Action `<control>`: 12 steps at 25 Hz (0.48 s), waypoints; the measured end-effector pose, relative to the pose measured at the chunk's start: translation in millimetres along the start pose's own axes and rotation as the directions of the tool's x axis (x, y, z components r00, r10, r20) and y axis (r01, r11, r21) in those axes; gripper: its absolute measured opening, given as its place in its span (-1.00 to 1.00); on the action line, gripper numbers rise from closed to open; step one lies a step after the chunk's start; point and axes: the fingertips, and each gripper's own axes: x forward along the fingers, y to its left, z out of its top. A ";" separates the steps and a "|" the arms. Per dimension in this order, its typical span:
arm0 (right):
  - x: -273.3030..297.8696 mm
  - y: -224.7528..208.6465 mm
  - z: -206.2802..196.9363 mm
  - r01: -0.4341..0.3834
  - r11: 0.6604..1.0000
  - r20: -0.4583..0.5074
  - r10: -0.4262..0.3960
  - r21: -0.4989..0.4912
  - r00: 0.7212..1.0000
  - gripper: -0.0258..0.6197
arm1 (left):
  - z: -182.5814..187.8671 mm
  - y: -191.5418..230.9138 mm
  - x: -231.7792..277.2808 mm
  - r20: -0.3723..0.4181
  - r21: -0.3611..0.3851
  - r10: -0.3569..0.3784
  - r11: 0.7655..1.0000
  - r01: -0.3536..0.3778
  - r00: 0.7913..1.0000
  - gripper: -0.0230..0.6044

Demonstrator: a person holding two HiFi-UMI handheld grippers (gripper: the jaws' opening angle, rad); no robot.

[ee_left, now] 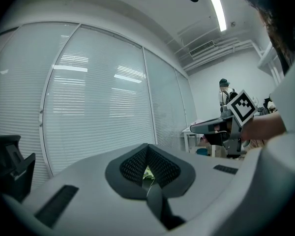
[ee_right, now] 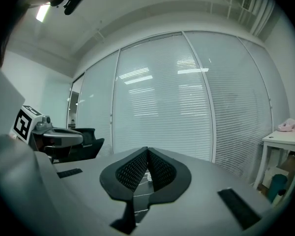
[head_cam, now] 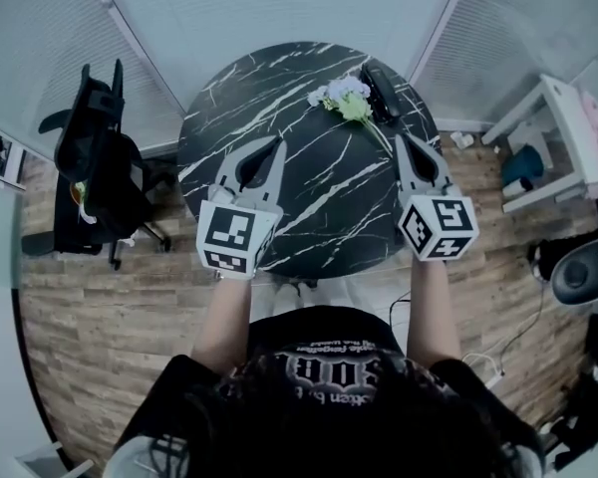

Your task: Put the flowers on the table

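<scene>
A small bunch of pale flowers (head_cam: pixel 344 96) with green stems lies on the far right part of the round black marble table (head_cam: pixel 269 98). Its long stem runs toward me and ends just left of my right gripper (head_cam: pixel 401 139). That gripper hovers over the table's right side, jaws together and nothing between them (ee_right: pixel 147 149). My left gripper (head_cam: pixel 279 143) hangs over the middle-left of the table with its tips meeting (ee_left: pixel 147 145). A sliver of green from the flowers (ee_left: pixel 147 173) shows through the gap behind those tips.
A long black object (head_cam: pixel 381 93) lies right beside the flowers. A black office chair (head_cam: pixel 100 157) stands left of the table, and a white side table (head_cam: pixel 558 118) at the right. Blinds cover the windows behind.
</scene>
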 end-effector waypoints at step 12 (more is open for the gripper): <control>-34.4 17.0 13.2 0.010 0.999 0.035 -0.009 -0.050 0.999 -0.83 | 8.3 -13.0 -26.6 0.025 0.012 0.002 1.000 -0.002 1.000 -0.92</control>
